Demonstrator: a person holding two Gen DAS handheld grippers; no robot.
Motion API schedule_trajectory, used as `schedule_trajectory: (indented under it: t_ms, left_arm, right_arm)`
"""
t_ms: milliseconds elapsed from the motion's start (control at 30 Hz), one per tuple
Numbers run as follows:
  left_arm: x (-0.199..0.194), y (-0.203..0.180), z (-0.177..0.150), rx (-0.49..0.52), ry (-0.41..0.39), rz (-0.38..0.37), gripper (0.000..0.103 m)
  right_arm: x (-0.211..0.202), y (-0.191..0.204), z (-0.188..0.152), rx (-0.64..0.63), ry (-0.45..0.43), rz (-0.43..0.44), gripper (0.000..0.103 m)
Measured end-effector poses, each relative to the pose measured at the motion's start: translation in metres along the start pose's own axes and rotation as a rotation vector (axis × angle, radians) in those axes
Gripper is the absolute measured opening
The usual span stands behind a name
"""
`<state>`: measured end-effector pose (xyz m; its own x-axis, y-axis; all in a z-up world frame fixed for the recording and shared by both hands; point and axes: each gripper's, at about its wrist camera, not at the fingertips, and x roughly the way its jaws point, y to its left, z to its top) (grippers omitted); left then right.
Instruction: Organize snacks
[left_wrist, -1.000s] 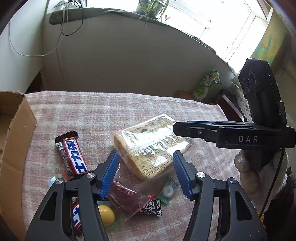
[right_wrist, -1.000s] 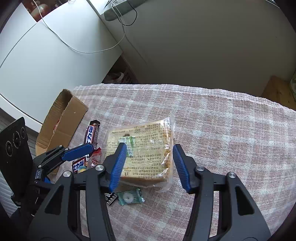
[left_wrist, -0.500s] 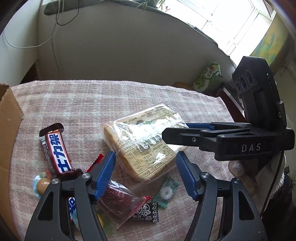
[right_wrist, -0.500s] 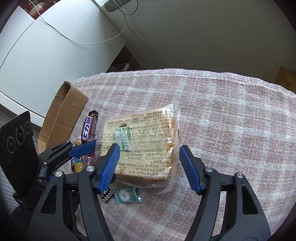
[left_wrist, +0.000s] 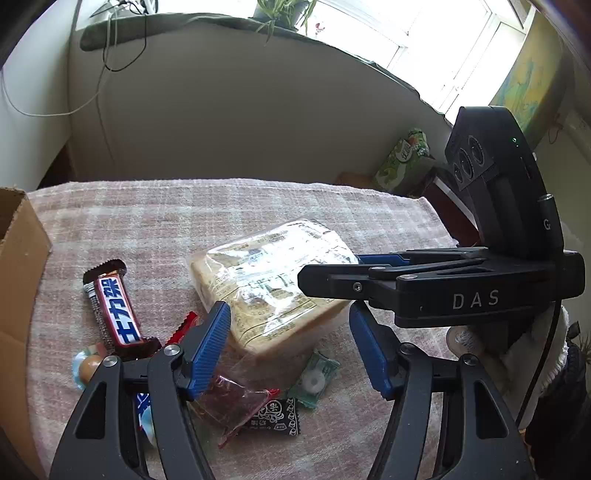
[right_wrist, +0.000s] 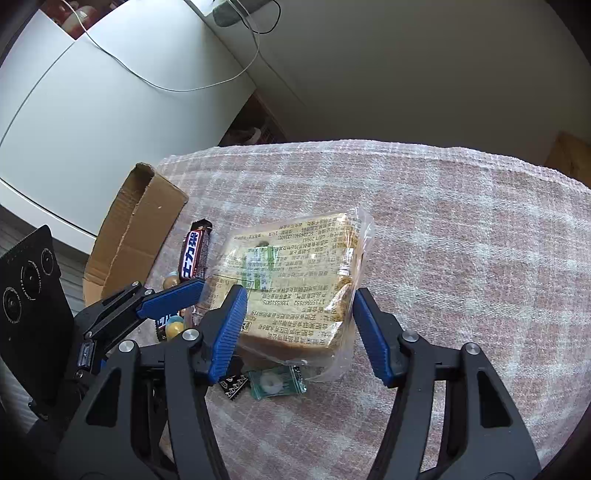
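Straddling the bagged bread (right_wrist: 291, 291), the right claw (right_wrist: 297, 332) has just narrowed — left claw (left_wrist: 290, 347) too — neither gripping.

Both views sit close above the table (left_wrist: 229, 206), each looking forward and steeply down between its own gripper's fingers. The left wrist view faces the far wall and window, with the right gripper (left_wrist: 332, 280) crossing in from the right. The right wrist view faces the white cabinet side, with the left gripper (right_wrist: 173, 295) at its left. Both share the bread pack (left_wrist: 266, 280) (right_wrist: 295, 280), chocolate bar (left_wrist: 114, 306) (right_wrist: 194, 254) and cardboard box (left_wrist: 18, 258) (right_wrist: 136, 225).
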<state>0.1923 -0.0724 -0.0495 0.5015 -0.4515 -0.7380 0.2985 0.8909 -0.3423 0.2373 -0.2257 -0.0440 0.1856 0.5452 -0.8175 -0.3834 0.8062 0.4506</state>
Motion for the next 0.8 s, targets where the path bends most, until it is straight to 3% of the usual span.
schedule_trajectory:
  t_ms: [100,167,267,433,500,800]
  left_arm:
    - [-0.011,-0.007,0.001,0.026,-0.027,-0.001,0.063]
    - [-0.014,-0.009,0.001,0.032,-0.024,-0.023,0.052]
    - [-0.014,-0.004,-0.003,0.034,-0.021,0.011,0.052]
    - [-0.030,0.026,-0.012,-0.022,-0.036,0.060,0.054]
    - [-0.027,0.036,-0.011,-0.056,-0.017,0.024,0.059]
    - [0.004,0.043,-0.010,-0.078,0.066,-0.026,0.068]
  right_arm:
    - [-0.006,0.016,0.001,-0.029,-0.012,0.002,0.056]
    - [-0.005,0.026,0.002,-0.053,0.001,-0.016,0.047]
    - [0.004,0.031,0.001,-0.063,0.019,-0.071,0.047]
    - [0.010,0.015,-0.007,-0.021,0.026,-0.049,0.053]
    - [0.012,0.011,-0.009,-0.008,0.031,-0.039,0.066]
    - [0.028,0.004,-0.007,0.007,0.065,0.011,0.069]
